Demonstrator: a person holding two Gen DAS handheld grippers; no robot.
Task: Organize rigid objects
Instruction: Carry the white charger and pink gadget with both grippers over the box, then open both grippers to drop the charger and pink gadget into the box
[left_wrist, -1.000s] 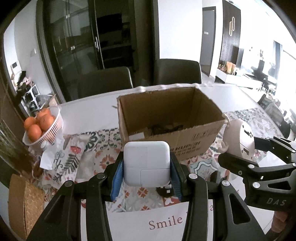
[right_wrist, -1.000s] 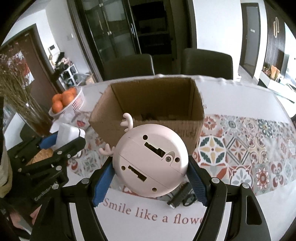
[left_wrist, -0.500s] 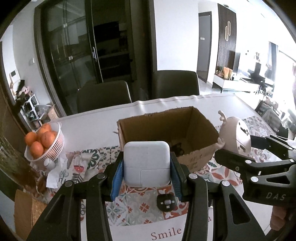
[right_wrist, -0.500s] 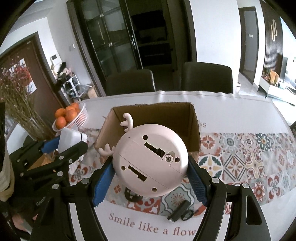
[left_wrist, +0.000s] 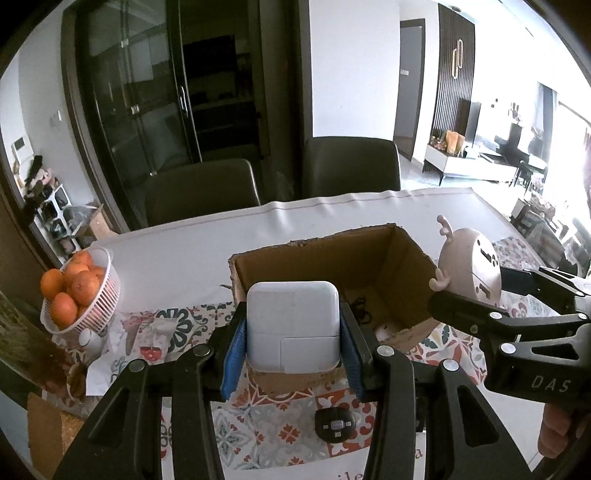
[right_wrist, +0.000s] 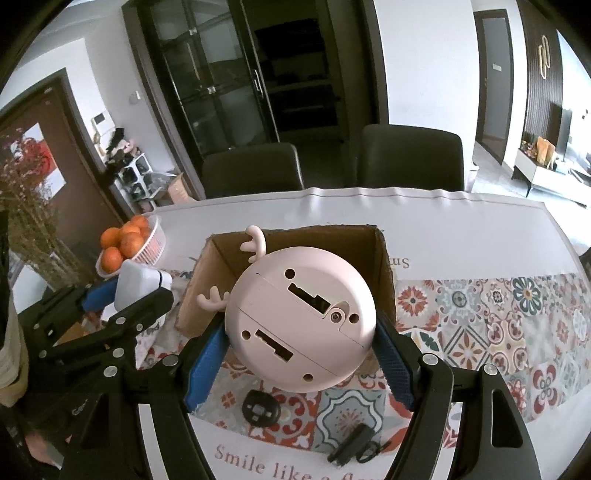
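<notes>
Right wrist view: both hand-held grippers loaded near the cardboard box (right_wrist: 295, 236); left hand-held gripper (left_wrist: 293, 349) clamps white charger (left_wrist: 293, 326), right hand-held gripper (right_wrist: 297, 363) clamps pink clock (right_wrist: 301, 319); neither yet boxed.

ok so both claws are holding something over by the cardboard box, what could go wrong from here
1. The round pink clock is gripped only at its curved sides by the right claw, so it may slip.
2. The left claw with the white charger is close beside the right one; they could collide over the cardboard box.
3. Dropped items could land on the cables already inside.
</notes>
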